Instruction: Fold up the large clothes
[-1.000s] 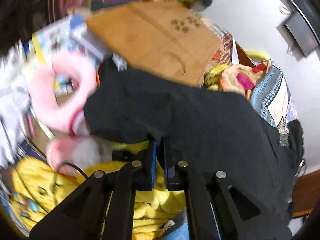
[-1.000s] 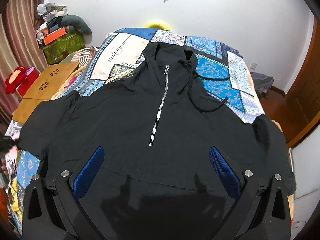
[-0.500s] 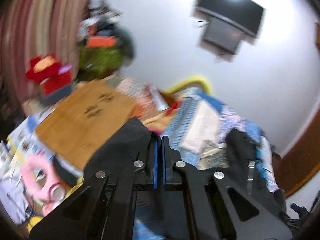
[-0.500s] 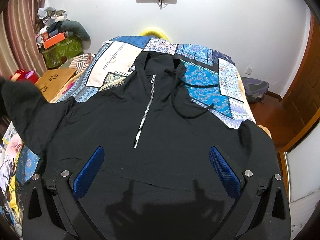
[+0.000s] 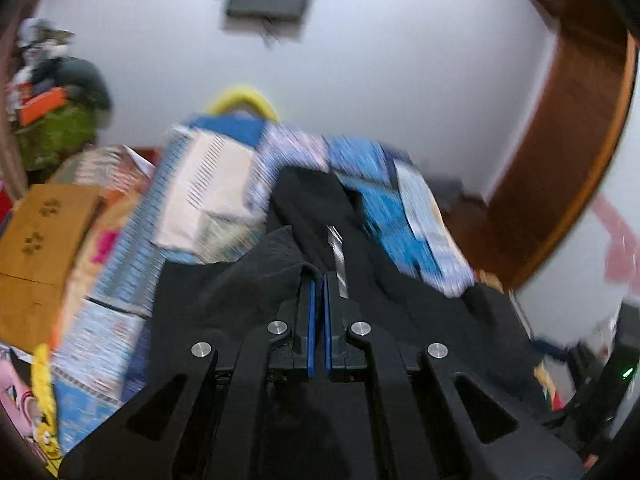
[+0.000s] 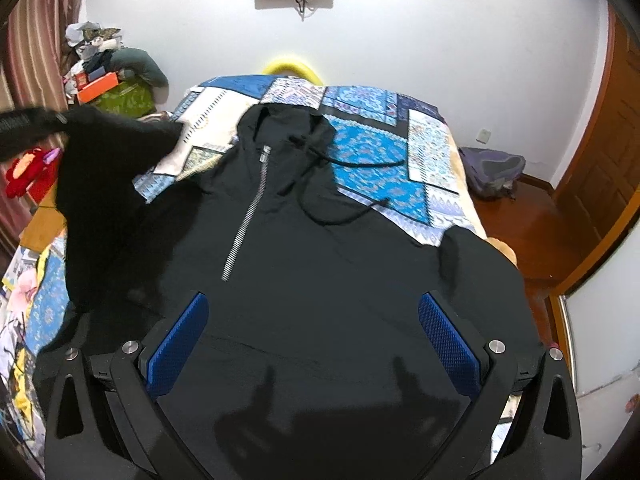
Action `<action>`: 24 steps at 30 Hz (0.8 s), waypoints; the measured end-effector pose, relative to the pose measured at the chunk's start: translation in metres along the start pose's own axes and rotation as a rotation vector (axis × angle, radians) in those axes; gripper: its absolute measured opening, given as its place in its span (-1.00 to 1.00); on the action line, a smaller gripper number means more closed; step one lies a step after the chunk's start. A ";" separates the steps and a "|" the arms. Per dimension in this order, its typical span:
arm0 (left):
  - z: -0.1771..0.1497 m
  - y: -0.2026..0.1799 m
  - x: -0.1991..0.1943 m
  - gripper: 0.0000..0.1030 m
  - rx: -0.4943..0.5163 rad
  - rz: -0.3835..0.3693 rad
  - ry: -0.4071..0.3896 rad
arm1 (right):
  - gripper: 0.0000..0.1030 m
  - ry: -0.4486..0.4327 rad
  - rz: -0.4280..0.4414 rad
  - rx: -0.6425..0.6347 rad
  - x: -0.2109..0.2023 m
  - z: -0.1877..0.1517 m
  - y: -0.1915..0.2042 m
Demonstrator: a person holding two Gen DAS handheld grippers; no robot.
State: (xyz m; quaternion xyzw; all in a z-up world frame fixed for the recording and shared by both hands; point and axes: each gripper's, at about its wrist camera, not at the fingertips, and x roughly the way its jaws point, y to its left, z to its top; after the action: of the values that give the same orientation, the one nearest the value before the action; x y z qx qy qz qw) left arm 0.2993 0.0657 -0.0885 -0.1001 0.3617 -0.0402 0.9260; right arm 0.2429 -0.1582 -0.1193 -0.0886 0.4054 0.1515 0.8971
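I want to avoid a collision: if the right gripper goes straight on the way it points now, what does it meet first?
Most likely the front of the black hoodie, below its zipper. The right gripper is open over that cloth; the exact depth is unclear.

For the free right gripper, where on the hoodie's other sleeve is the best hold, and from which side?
Probably the outer end of the right sleeve, which lies flat on the bed beside the hoodie. The right gripper is open above the body; coming from the bed's outer edge would let the fingers pinch that end for folding inward.
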 end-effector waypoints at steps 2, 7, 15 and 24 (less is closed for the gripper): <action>-0.016 -0.026 0.024 -0.97 0.053 -0.011 0.068 | 1.00 0.014 -0.011 0.001 0.001 -0.005 -0.006; -0.060 -0.070 0.060 -0.97 0.163 -0.059 0.192 | 1.00 0.040 -0.019 0.010 0.005 -0.014 -0.016; -0.103 -0.086 0.075 -0.81 0.253 -0.087 0.400 | 1.00 0.054 -0.032 -0.004 0.004 -0.020 -0.014; -0.086 -0.056 0.020 0.15 0.247 -0.075 0.312 | 1.00 0.025 -0.020 -0.036 -0.005 -0.010 0.002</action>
State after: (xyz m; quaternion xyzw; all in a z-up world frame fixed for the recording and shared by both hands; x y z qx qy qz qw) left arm 0.2557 -0.0056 -0.1519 0.0082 0.4891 -0.1336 0.8619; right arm 0.2321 -0.1602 -0.1226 -0.1106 0.4129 0.1487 0.8917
